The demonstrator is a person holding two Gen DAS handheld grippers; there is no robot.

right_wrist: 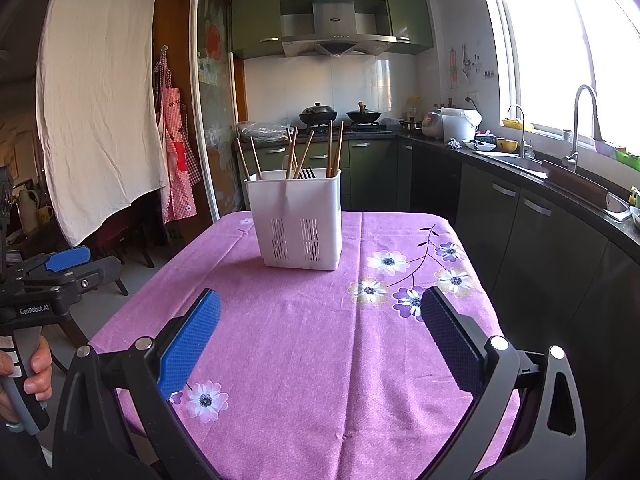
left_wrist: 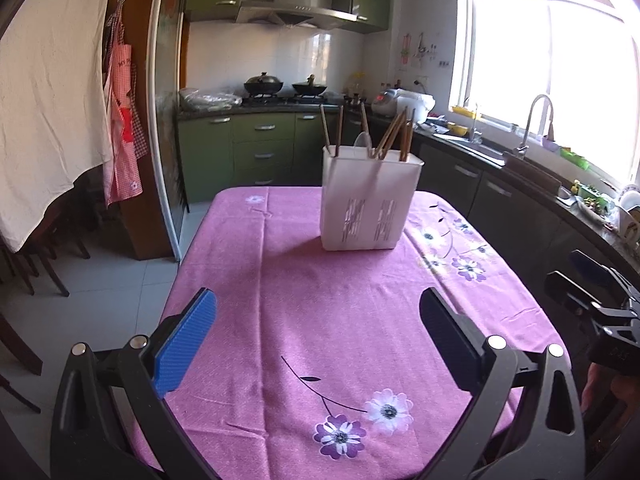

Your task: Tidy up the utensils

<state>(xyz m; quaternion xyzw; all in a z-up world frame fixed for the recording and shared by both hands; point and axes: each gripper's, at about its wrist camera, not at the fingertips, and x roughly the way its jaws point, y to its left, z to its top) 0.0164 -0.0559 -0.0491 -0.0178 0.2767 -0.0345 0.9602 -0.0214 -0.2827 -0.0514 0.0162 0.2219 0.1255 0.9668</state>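
A white slotted utensil holder [left_wrist: 370,202] stands upright near the far end of the table; it also shows in the right wrist view [right_wrist: 298,220]. Several wooden chopsticks [left_wrist: 394,132] [right_wrist: 334,148] and a pale spoon [left_wrist: 362,140] stick up out of it. My left gripper [left_wrist: 318,344] is open and empty above the near part of the table. My right gripper [right_wrist: 320,344] is open and empty, also well short of the holder. The right gripper shows at the right edge of the left wrist view [left_wrist: 592,296]; the left gripper shows at the left edge of the right wrist view [right_wrist: 64,268].
The table wears a pink tablecloth with flower prints [left_wrist: 320,300] [right_wrist: 320,320]. A dark kitchen counter with sink and tap [right_wrist: 576,160] runs along the right. Green cabinets and a stove with two woks [right_wrist: 340,114] are behind. Chairs [left_wrist: 44,256] stand to the left.
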